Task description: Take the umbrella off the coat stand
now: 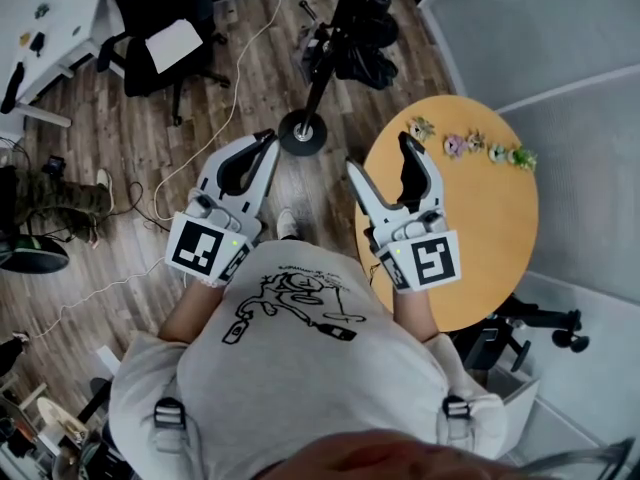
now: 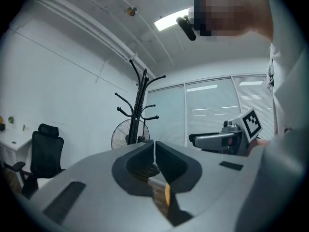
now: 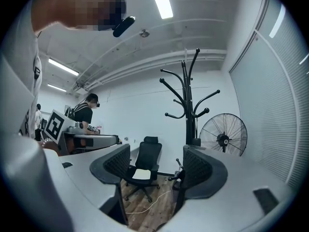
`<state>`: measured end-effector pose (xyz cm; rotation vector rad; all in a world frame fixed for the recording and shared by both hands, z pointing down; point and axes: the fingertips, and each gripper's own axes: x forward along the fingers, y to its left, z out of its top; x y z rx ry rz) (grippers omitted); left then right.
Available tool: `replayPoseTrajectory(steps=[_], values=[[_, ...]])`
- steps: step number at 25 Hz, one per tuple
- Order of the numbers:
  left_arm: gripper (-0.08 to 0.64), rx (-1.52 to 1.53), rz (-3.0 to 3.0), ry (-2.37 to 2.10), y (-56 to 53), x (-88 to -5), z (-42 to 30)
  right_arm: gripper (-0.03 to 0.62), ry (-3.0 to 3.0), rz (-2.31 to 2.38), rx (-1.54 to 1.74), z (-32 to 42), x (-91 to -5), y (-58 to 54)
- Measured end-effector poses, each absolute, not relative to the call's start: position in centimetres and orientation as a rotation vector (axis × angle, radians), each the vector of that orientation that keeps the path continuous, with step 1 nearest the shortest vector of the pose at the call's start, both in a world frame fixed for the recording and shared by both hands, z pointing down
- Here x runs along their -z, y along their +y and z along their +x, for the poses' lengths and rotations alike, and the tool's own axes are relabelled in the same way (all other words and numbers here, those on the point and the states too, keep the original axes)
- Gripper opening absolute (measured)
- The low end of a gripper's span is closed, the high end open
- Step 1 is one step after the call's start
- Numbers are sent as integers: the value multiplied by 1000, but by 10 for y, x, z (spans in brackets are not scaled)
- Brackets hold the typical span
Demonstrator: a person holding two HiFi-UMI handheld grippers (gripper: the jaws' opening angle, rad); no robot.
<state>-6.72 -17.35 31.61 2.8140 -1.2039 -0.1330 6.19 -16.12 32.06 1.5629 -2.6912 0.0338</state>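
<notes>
The black coat stand (image 1: 318, 78) rises from a round base on the wood floor just ahead of me. Its curved hooks (image 3: 189, 105) look bare in the right gripper view, and the coat stand (image 2: 140, 100) looks the same in the left gripper view. I cannot make out an umbrella on it for certain. A dark bundle (image 1: 365, 53) lies at the pole's far side. My left gripper (image 1: 268, 141) is held level near the base, its jaws shut and empty (image 2: 154, 144). To its right, my right gripper (image 1: 382, 158) stands open with nothing between its fingers (image 3: 157, 161).
A round wooden table (image 1: 480, 218) with small toys (image 1: 470, 146) stands right beside my right gripper. A black office chair (image 1: 160, 38) and a white desk (image 1: 40, 28) are at the far left. A standing fan (image 3: 223, 135) is behind the stand. Cables cross the floor (image 1: 200, 148).
</notes>
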Motion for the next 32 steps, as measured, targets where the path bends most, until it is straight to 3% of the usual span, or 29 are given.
replayPoseTrajectory(steps=[32], values=[[17,108,2804,-1207,-235,-317,-30,331,-2678,1562,-66,106,-333,-256]])
